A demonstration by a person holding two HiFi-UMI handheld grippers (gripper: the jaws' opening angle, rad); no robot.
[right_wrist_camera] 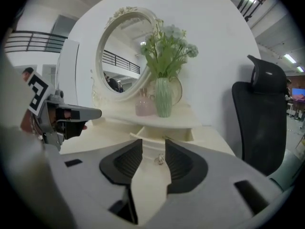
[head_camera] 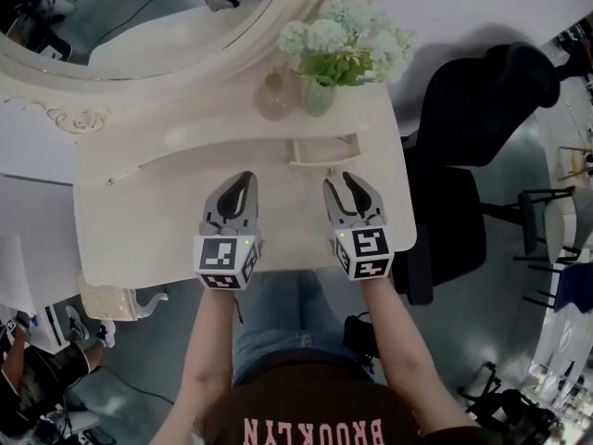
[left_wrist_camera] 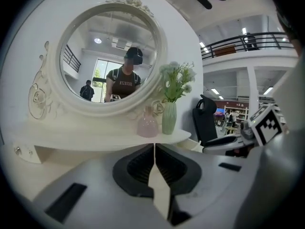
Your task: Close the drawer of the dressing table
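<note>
The cream dressing table (head_camera: pixel 139 211) has a small drawer (head_camera: pixel 320 149) pulled out from under its raised shelf. The drawer's small metal knob (head_camera: pixel 329 171) faces me. My right gripper (head_camera: pixel 338 182) hovers just in front of the drawer, open. In the right gripper view the knob (right_wrist_camera: pixel 160 160) shows in the gap between the jaws of that gripper (right_wrist_camera: pixel 154 144), and the pads do not press on it; the drawer (right_wrist_camera: pixel 159 136) lies right behind. My left gripper (head_camera: pixel 246 176) is over the tabletop to the drawer's left, shut and empty; in the left gripper view the gripper (left_wrist_camera: pixel 154 144) shows only a thin slit.
An oval mirror (head_camera: pixel 139 17) stands at the back. A green vase of flowers (head_camera: pixel 320 95) and a pink bottle (head_camera: pixel 275 100) sit on the shelf above the drawer. A black office chair (head_camera: pixel 482 109) stands close on the right. A cream stool (head_camera: pixel 120 299) is at the lower left.
</note>
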